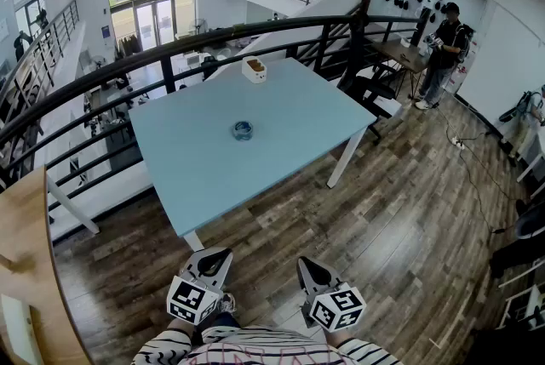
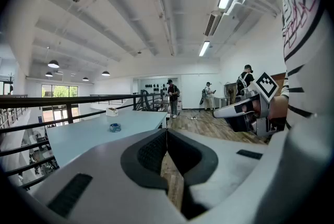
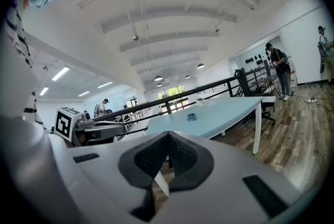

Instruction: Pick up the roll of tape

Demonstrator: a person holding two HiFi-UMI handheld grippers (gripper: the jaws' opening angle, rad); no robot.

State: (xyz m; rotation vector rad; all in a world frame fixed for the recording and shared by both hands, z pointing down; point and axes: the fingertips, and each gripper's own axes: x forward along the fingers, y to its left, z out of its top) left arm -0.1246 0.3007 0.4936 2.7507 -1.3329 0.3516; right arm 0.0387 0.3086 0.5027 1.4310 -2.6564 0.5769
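Observation:
A small blue roll of tape (image 1: 243, 130) lies flat near the middle of the light blue table (image 1: 196, 159). It shows far off in the left gripper view (image 2: 115, 127) and the right gripper view (image 3: 192, 117). My left gripper (image 1: 215, 260) and right gripper (image 1: 307, 270) hang side by side over the wooden floor, short of the table's near edge and well away from the tape. Both are shut with nothing between the jaws. Each gripper carries a cube with square markers.
A white box (image 1: 254, 70) stands at the table's far edge. A black railing (image 1: 128, 65) curves behind the table. A second desk (image 1: 400, 53) with a standing person (image 1: 443, 48) is at the far right. A cable (image 1: 468, 159) runs across the floor.

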